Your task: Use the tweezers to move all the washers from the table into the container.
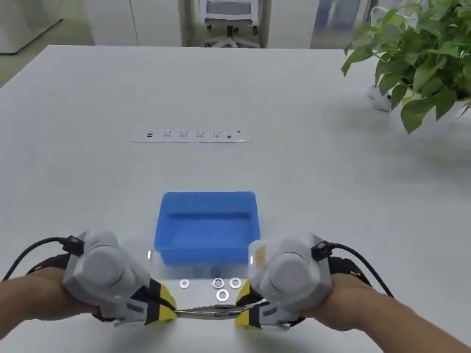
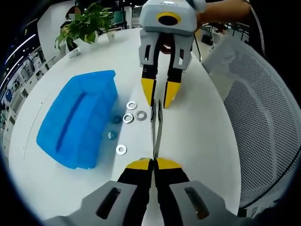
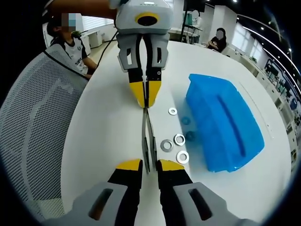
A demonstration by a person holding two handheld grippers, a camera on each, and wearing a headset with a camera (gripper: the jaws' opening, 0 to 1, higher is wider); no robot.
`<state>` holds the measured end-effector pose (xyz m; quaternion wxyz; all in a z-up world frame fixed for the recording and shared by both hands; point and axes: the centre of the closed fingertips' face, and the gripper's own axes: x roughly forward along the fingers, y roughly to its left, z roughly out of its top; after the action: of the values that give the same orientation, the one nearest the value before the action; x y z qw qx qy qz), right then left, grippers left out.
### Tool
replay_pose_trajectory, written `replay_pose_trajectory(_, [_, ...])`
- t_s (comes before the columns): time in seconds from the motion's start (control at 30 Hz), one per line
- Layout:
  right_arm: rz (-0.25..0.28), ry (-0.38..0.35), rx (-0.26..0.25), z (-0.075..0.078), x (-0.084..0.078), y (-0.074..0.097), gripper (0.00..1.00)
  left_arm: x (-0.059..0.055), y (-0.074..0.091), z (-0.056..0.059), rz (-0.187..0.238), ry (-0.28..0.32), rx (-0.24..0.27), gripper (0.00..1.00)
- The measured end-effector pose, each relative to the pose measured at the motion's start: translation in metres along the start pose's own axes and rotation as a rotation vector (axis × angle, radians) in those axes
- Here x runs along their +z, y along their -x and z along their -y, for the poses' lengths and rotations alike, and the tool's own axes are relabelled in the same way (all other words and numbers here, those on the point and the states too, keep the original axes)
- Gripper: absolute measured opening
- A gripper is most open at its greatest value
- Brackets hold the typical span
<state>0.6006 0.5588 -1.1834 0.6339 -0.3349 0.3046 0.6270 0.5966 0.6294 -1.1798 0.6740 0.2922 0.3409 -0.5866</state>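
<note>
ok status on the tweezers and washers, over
Left gripper shut on tweezers; right gripper jaws open around their far end. Four washers on table beside blue container. Nothing blocking the container.

Steel tweezers (image 1: 210,312) lie along the bench (image 1: 309,184) near edge; four silver washers (image 1: 222,295) sit between them and the blue container (image 1: 202,254).

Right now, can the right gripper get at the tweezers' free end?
Probably yes. The right gripper is open, with a jaw on either side of the tweezers near that end and nothing else between them. The left gripper is shut on the other end.
</note>
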Motion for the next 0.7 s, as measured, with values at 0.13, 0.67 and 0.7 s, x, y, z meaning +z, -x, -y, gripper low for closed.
replay_pose_trajectory(0.13, [-0.001, 0.002, -0.001, 0.0, 0.001, 0.0, 0.15, 0.0, 0.0, 0.001, -0.003, -0.025, -0.001, 0.06])
replay_pose_trajectory(0.67, [-0.006, 0.01, -0.005, 0.0, 0.004, -0.002, 0.15, 0.018, 0.017, 0.003, 0.007, -0.052, 0.001, 0.05])
replay_pose_trajectory(0.7, [-0.006, 0.01, -0.006, 0.001, 0.004, -0.002, 0.15, 0.02, 0.018, 0.003, 0.007, -0.055, 0.003, 0.05])
